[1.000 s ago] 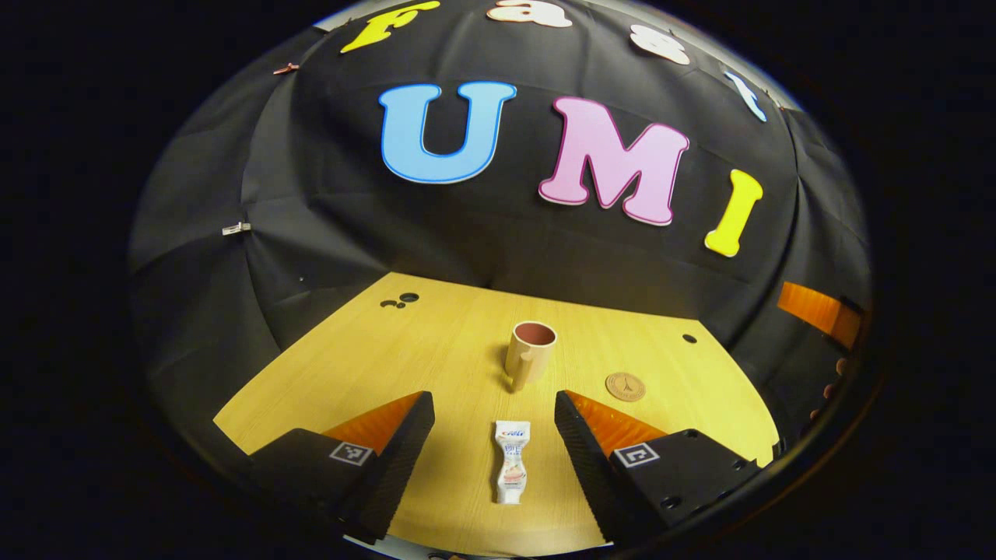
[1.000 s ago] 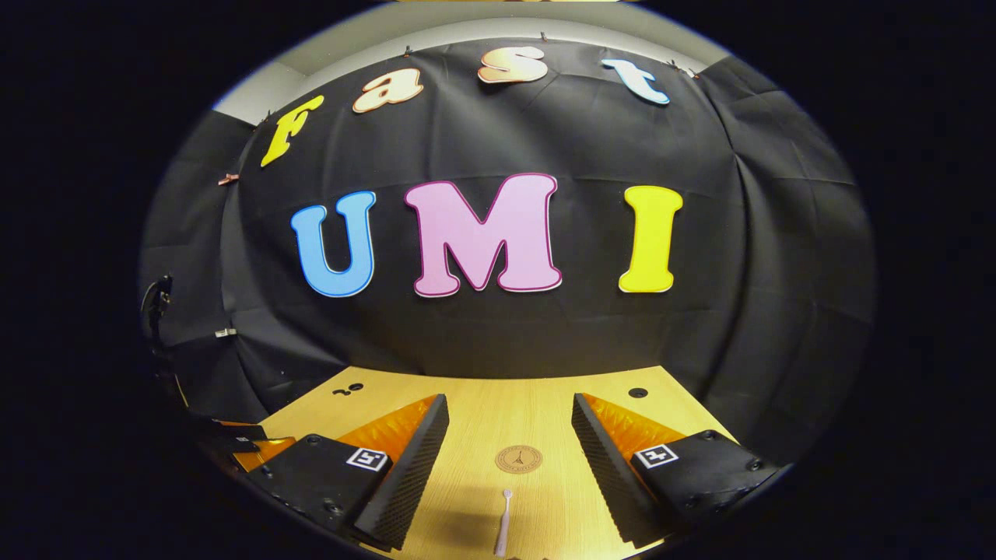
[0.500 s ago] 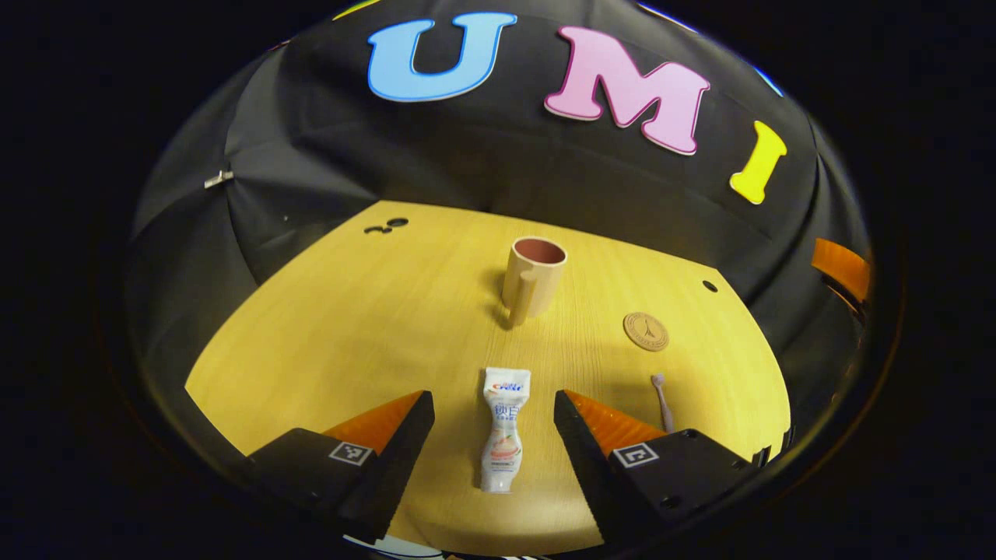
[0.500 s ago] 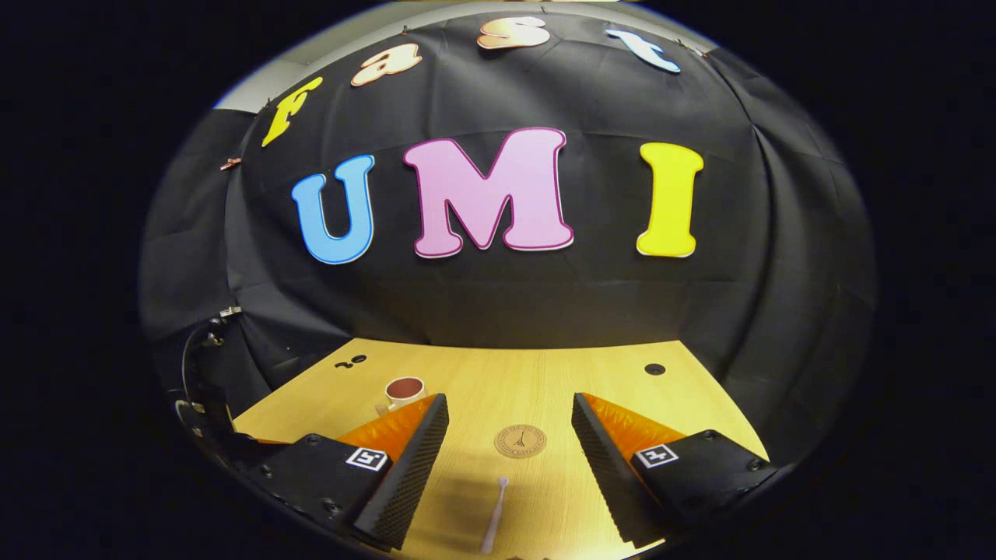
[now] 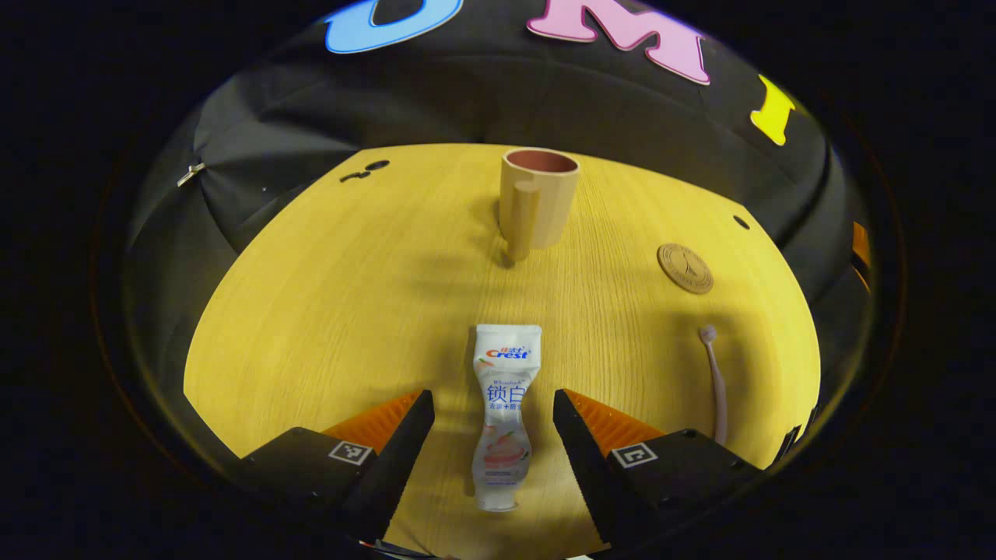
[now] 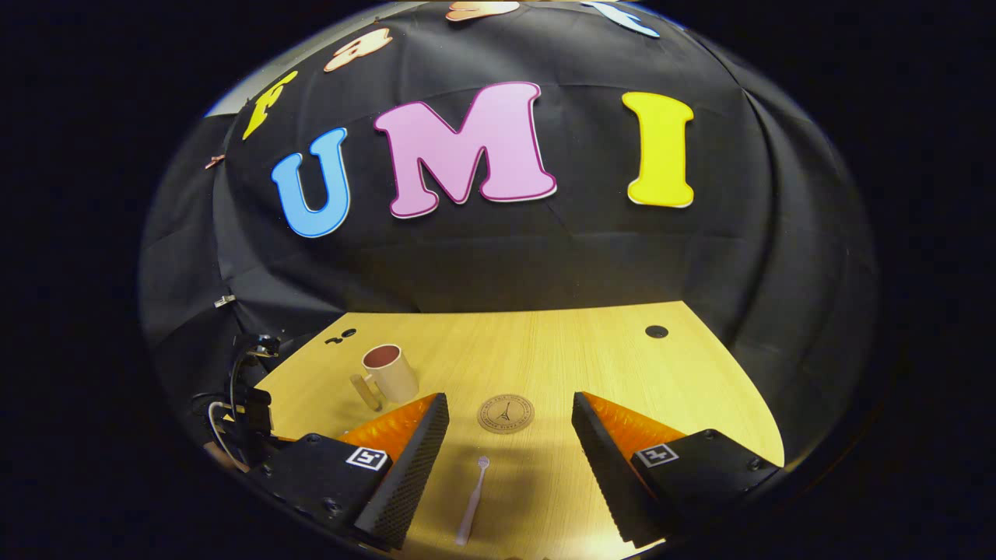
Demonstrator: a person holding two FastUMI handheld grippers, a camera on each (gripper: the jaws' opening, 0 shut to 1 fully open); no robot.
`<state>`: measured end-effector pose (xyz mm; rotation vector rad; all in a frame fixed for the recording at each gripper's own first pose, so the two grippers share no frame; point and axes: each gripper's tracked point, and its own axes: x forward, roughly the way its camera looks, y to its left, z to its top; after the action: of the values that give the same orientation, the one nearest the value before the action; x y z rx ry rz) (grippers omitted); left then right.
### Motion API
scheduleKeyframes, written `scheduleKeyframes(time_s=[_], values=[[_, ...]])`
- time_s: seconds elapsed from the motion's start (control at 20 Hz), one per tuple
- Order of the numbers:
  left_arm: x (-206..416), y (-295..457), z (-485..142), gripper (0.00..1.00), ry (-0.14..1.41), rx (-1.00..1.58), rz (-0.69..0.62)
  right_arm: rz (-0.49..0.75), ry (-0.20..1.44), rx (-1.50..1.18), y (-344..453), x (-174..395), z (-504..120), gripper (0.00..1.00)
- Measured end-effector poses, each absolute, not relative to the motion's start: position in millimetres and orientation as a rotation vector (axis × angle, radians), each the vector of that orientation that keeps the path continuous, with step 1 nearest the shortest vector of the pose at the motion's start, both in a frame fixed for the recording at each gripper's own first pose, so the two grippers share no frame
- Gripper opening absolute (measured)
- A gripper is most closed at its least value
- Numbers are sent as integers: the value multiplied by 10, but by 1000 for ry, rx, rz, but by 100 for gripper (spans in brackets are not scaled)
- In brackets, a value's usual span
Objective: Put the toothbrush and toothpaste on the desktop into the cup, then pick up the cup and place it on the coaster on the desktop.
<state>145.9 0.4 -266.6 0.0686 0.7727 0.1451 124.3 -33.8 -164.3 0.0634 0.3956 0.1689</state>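
The toothpaste (image 5: 502,412) lay lengthwise between the fingers of the released left hand-held gripper (image 5: 493,435), nearer than the right hand-held gripper (image 6: 510,459), also released, above the toothbrush (image 6: 472,502).

Light yellow wood-grain desktop (image 5: 350,295) with small round dark holes near its far edge, one single (image 6: 656,331) at far right, a small cluster (image 6: 340,337) at far left, black draped cloth wall (image 6: 545,257) behind, a small metal clip (image 5: 189,173) pinned on it.
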Motion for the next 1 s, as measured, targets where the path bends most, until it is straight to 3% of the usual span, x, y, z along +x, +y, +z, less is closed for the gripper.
scheduleKeyframes(time_s=[0.3,0.5,0.65,0.75,1.0], values=[[1563,-7,-2857,93,847,83,126,125,480,58,-496,1212,-1957,98],[1583,-18,-2868,76,863,98,103,124,570,72,-399,1060,-2210,98],[1580,-53,-2878,57,869,93,111,130,638,39,-310,972,-2425,99],[1535,-15,-2874,38,887,121,79,131,688,34,-221,905,-2537,100],[1565,-5,-2872,27,875,145,1,149,853,76,36,696,-2920,99]])
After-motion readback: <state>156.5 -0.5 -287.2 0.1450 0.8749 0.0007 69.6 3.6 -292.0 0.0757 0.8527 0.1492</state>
